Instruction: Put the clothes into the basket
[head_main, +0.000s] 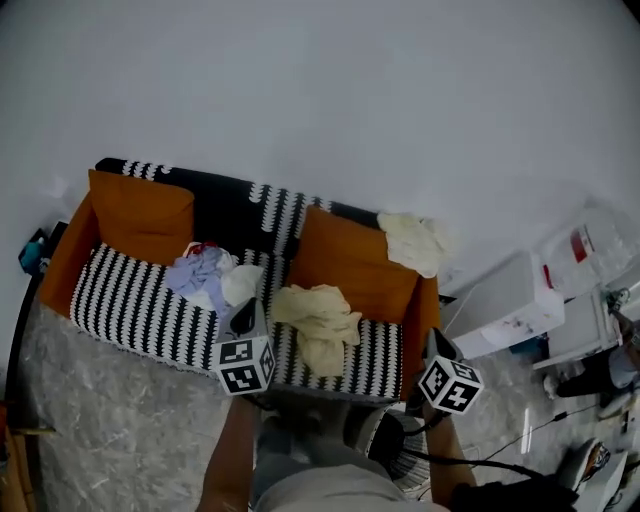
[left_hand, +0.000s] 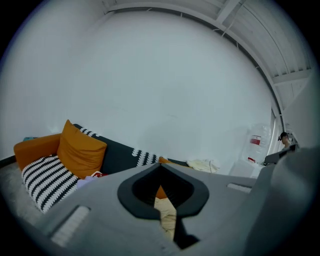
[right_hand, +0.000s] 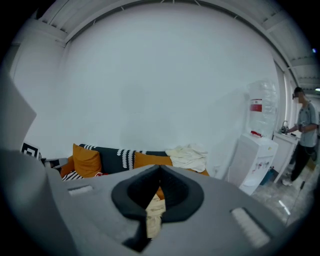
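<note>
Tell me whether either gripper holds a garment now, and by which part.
Nothing is held. The left gripper and the right gripper are both shut and empty; the cream garment lies on the sofa.

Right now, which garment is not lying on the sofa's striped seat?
The cream garment, draped over the right end of the sofa; the pale yellow garment and the lavender-and-white pile lie on the seat.

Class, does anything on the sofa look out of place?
Yes: clothes lie loose on the sofa: a lilac-and-white heap at left, a crumpled yellow garment mid-seat, a cream garment slung over the right corner.
</note>
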